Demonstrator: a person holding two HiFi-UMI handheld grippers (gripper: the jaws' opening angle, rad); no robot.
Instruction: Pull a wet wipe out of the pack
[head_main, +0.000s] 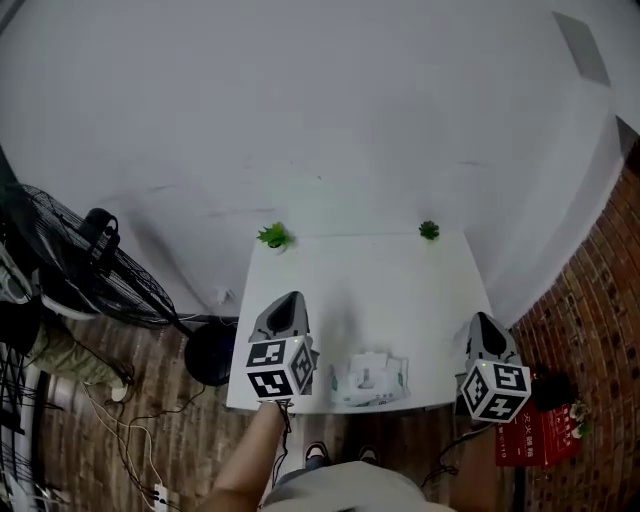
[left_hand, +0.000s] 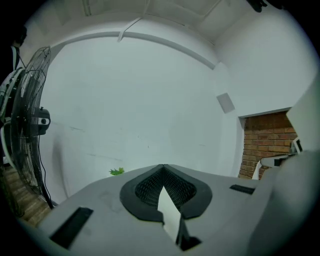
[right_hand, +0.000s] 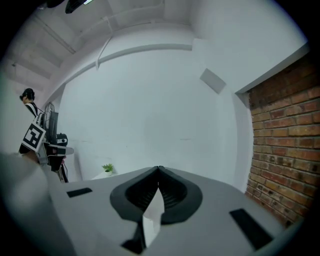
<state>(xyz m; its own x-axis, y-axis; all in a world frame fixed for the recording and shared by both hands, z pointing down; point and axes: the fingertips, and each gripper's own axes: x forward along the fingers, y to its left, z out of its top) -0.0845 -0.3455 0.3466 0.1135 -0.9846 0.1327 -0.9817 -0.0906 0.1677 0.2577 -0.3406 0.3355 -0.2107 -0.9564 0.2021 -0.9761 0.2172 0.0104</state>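
Table (head_main: 380, 290): wipe pack (head_main: 369, 380), 2 plants (head_main: 273, 237) (head_main: 429, 231); fan (head_main: 90, 270) beside

Dim, flat, cool indoor light under heavy fisheye.
Black vignette fills both gripper views' corners; straight lines bow near the rims. The fan (head_main: 95, 265) at 9 o'clock throws a soft shadow on the wall (head_main: 300, 120).

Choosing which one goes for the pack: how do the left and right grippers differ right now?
The left gripper shows over the table's front left edge, while the right gripper hangs past the front right corner, off the table. In the head view, the left gripper also appears nearer the pack than the right gripper does. Shared: both have their fingers shut and hold nothing.
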